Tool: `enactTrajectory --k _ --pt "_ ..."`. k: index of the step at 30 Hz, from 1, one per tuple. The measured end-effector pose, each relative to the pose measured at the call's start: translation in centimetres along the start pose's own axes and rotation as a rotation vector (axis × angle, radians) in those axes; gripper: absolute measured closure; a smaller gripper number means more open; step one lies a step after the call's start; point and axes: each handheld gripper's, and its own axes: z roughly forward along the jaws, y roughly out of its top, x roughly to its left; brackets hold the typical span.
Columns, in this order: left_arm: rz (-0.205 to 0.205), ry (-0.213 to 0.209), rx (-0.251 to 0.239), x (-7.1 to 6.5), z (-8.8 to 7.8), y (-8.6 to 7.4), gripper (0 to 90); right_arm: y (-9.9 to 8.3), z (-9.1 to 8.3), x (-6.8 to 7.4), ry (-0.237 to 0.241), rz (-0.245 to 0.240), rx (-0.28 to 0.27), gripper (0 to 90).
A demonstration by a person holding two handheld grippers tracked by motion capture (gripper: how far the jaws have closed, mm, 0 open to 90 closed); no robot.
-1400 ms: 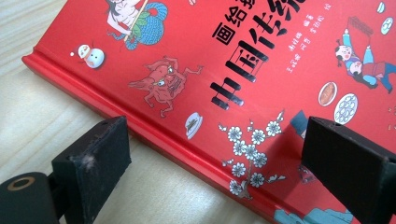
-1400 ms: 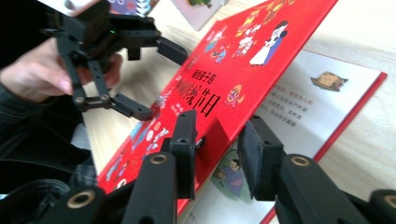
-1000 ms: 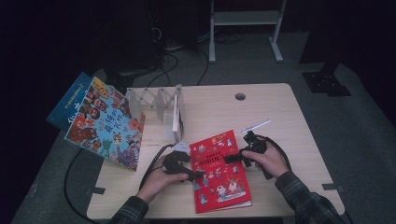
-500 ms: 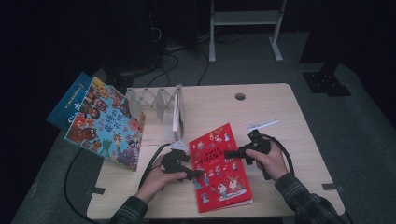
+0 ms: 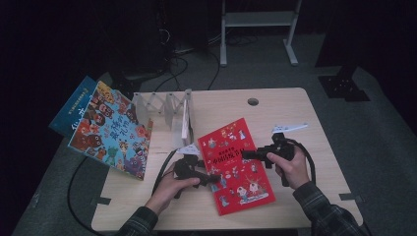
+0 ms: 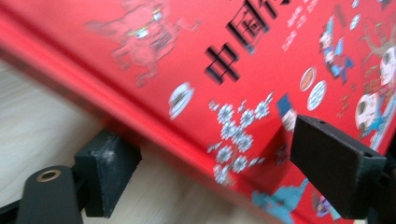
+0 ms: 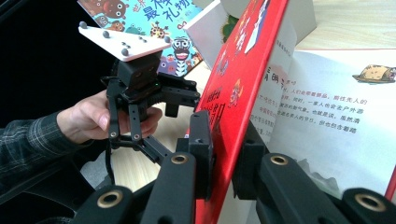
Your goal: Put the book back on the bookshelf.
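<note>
The red picture book (image 5: 235, 164) lies at about six o'clock on the wooden table (image 5: 285, 105), between the person's two hands, its cover partly lifted. The right gripper (image 5: 246, 154), coming in from three o'clock, has its jaws clamped on the red cover's free edge — in the right gripper view the two black pads (image 7: 202, 140) pinch the cover (image 7: 243, 79) from both sides and tip it up off the first page (image 7: 336, 112), where printed text and a small illustration show. By the look of it, that edge grip is what peels the cover open.

The left gripper (image 5: 212, 179), at the book's nine o'clock side, has been narrowing its jaws a little, yet they stand apart: in the left gripper view one pad (image 6: 108, 167) sits beside the spine over the table and the other (image 6: 332, 164) hovers above the cover (image 6: 224, 70), neither visibly pressing. It seems posted there to steady the spine side so the book does not slide while the cover swings.

At ten o'clock, a blue picture book (image 5: 114, 130) leans against a white folding rack (image 5: 169, 105), well apart from the work.
</note>
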Motion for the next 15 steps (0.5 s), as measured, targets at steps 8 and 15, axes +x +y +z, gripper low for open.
enactTrajectory --k 8,15 --pt "-0.011 0.001 -0.058 -0.2 -1.1 0.7 28.3 0.1 -0.8 0.3 0.011 -0.036 -0.041 80.7" --pt "-0.002 0.001 -0.143 -0.3 -2.4 1.0 41.5 0.0 -1.1 0.3 -0.002 -0.07 -0.067 77.1"
